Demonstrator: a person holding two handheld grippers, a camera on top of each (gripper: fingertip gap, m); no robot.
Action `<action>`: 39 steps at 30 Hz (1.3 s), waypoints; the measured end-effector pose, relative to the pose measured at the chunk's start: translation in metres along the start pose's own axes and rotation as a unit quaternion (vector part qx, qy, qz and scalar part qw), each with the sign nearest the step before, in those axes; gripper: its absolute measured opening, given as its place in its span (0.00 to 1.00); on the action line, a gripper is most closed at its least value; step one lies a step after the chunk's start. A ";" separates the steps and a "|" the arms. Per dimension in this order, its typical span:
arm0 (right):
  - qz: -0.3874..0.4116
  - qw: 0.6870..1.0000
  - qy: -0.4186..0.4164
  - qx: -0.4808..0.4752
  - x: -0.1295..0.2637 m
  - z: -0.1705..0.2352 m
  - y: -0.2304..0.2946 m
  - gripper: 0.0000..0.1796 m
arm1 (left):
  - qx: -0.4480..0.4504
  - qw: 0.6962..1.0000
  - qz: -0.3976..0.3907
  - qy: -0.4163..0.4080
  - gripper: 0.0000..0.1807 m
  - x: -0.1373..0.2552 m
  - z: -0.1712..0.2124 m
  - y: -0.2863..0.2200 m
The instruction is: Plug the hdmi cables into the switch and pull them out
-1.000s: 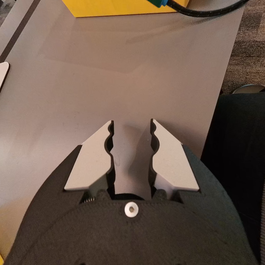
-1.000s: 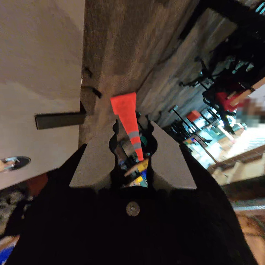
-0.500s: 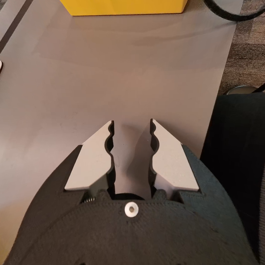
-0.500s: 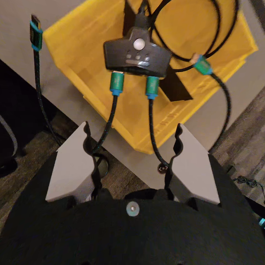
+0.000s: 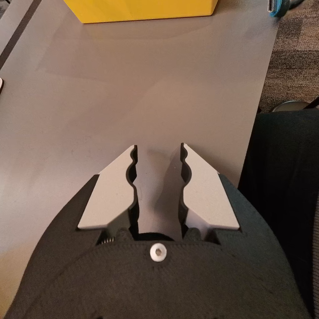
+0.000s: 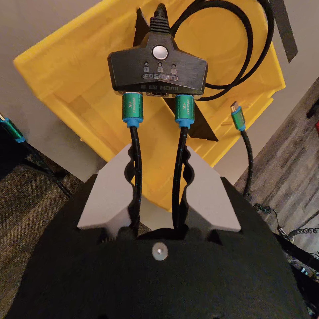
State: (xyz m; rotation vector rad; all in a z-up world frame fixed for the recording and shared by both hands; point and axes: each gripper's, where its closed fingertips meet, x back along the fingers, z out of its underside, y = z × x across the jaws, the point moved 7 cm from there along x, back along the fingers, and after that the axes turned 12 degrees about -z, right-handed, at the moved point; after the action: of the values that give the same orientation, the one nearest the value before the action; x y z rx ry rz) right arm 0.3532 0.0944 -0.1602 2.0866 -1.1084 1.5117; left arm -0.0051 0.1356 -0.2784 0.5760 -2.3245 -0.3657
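In the right wrist view a black HDMI switch (image 6: 158,69) lies over a yellow bin (image 6: 69,69). Two green plugs (image 6: 132,108) (image 6: 184,108) sit in its outer ports; the middle port (image 6: 156,94) is empty. Their two black braided cables (image 6: 138,164) run back between the fingers of my right gripper (image 6: 158,147), one along each inner face, with a wide gap between them. The jaws are not clamped on them. A loose green plug (image 6: 238,117) hangs at the right, another at the far left (image 6: 12,129). My left gripper (image 5: 158,145) is open and empty, low over the grey table (image 5: 120,86).
In the left wrist view the yellow bin (image 5: 138,10) stands at the table's far edge, with a loose plug (image 5: 276,6) beside it. A dark chair or cloth (image 5: 284,172) lies past the table's right edge. Carpet floor (image 6: 25,198) and more cables (image 6: 293,231) lie below. Left tips to right tips: about 35 cm.
My right gripper swung from facing the room to facing the switch, opened wide, moved closer and narrowed around the two plugged cables. My left gripper has barely shifted and stays open.
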 end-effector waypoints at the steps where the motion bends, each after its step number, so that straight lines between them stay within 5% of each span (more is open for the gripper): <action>1: 0.005 1.000 0.001 0.009 0.005 -0.006 -0.001 0.29 | -0.001 1.000 -0.001 0.000 0.26 0.000 0.000 0.000; 8: 0.036 0.990 0.069 0.117 0.053 -0.049 -0.024 0.28 | -0.001 1.000 -0.001 -0.001 0.26 0.000 0.000 0.000; 15: 0.081 0.937 0.238 0.242 0.083 -0.097 -0.055 0.28 | -0.002 1.000 0.001 -0.002 0.26 0.001 0.000 -0.001; 22: 0.139 0.808 0.390 0.419 0.083 -0.145 -0.067 0.28 | -0.005 1.000 0.002 -0.004 0.26 0.001 0.000 -0.001; 28: 0.141 0.675 0.429 0.583 0.043 -0.159 -0.061 0.28 | -0.010 1.000 0.003 -0.007 0.26 0.002 0.001 -0.003; 34: 0.158 0.618 0.446 0.628 0.013 -0.163 -0.065 0.27 | -0.013 1.000 0.005 -0.010 0.26 0.002 0.001 -0.004; 39: 0.161 0.630 0.437 0.622 0.011 -0.178 -0.065 0.27 | -0.014 1.000 0.007 -0.010 0.26 0.002 0.001 -0.004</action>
State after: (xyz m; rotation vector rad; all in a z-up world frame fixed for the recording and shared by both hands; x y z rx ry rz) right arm 0.2879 0.2492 -0.0720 1.0358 0.1557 3.5280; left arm -0.0059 0.1311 -0.2792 0.5457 -2.3382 -0.3978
